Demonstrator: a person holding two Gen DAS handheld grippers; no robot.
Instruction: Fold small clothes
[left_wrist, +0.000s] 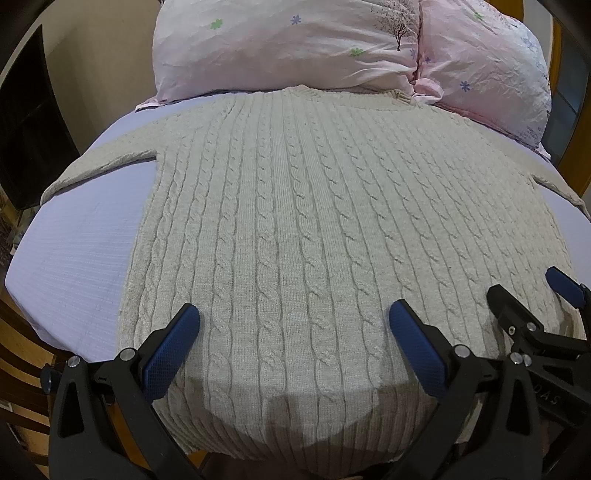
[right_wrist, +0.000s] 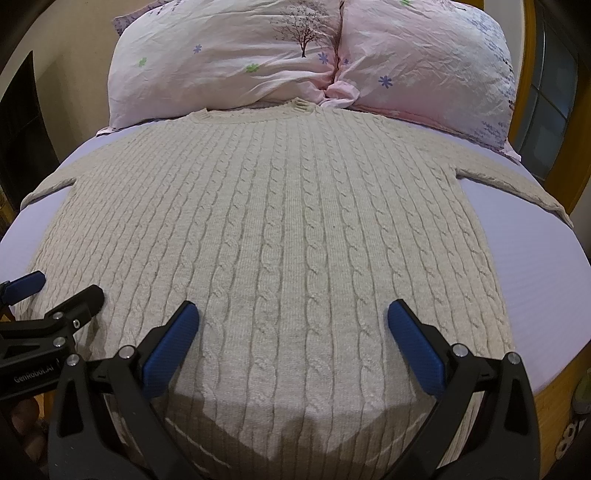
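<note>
A: Where is the cable-knit sweater (left_wrist: 295, 221) lying, and what is being hidden?
B: Flat on the bed (left_wrist: 74, 258); its hem is disappearing under both grippers.
A: And the fingers?
B: Left gripper (left_wrist: 294, 343) and right gripper (right_wrist: 293, 341) are gaping wide, gripping nothing.

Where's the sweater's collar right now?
The collar is at the far end of the sweater, touching the pink pillows just below the gap between them, slightly left of centre in the right wrist view.
</note>
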